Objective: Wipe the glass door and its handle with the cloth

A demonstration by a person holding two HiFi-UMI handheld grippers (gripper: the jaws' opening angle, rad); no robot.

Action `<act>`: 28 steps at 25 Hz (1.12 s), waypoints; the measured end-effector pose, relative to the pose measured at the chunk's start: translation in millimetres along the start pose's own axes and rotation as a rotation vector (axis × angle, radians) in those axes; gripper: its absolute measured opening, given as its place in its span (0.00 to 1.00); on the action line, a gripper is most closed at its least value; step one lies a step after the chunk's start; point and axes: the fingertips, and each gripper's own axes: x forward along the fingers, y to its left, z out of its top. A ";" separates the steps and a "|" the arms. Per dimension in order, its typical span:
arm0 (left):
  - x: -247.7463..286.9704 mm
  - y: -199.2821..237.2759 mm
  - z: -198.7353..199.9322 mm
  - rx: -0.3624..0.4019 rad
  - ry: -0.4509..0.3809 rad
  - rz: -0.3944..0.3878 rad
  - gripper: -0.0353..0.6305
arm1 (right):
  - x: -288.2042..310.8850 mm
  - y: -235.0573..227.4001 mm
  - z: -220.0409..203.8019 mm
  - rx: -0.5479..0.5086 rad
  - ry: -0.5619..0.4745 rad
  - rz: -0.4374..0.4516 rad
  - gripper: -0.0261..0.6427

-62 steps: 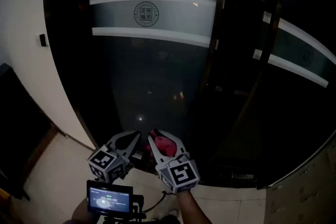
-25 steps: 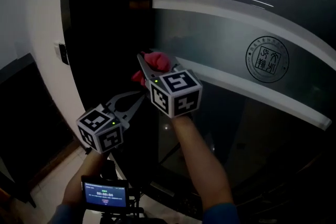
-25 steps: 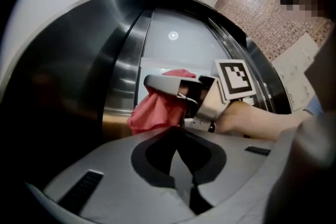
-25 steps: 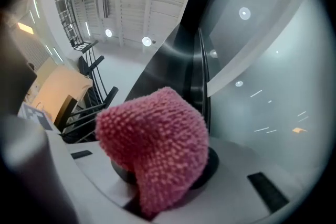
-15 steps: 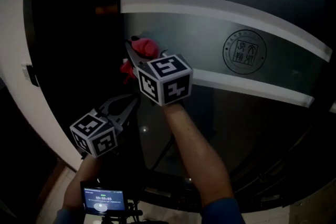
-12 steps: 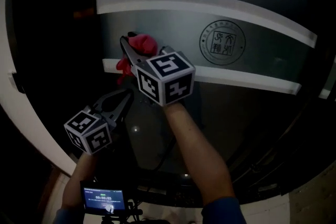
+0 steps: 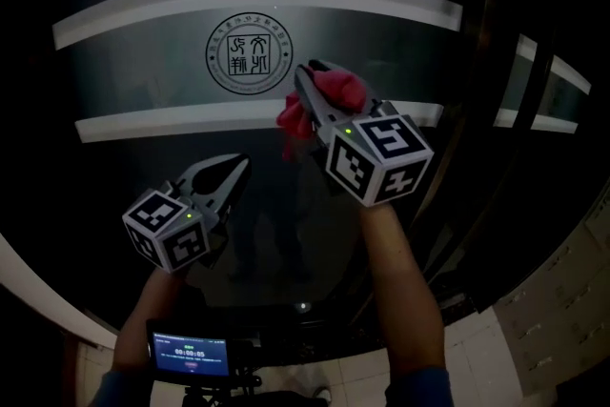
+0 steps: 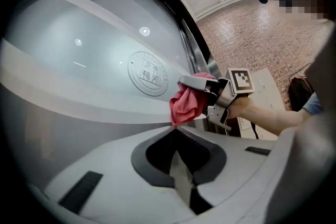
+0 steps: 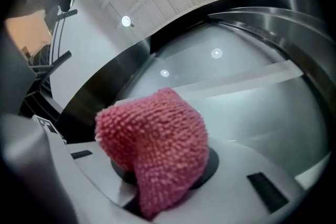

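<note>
The right gripper (image 7: pixel 311 83) is up at the glass door (image 7: pixel 133 95), jaws clamped on the pink cloth (image 7: pixel 334 91). The cloth bunches over the jaw tips, just right of the round emblem (image 7: pixel 247 57) on the frosted band. The left gripper (image 7: pixel 232 169) hangs lower and to the left, jaws pressed together with nothing between them, well apart from the cloth.

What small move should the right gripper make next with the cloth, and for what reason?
Probably press the cloth lightly and slide it sideways along the glass door. The right gripper is shut on the cloth, which sits at the glass just right of the round seal; whether it touches the glass, I cannot tell. The left gripper hangs lower, shut and empty.
</note>
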 end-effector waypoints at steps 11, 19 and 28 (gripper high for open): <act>47.5 -34.8 -23.0 -0.011 0.034 -0.047 0.07 | -78.5 -110.6 -30.7 0.007 0.061 -0.232 0.16; -18.1 4.3 -29.9 0.061 0.044 0.103 0.07 | -27.4 33.8 -45.2 -0.039 -0.034 0.018 0.16; -168.6 115.8 -37.1 0.115 0.110 0.392 0.07 | 93.4 266.8 -92.2 0.129 -0.081 0.393 0.16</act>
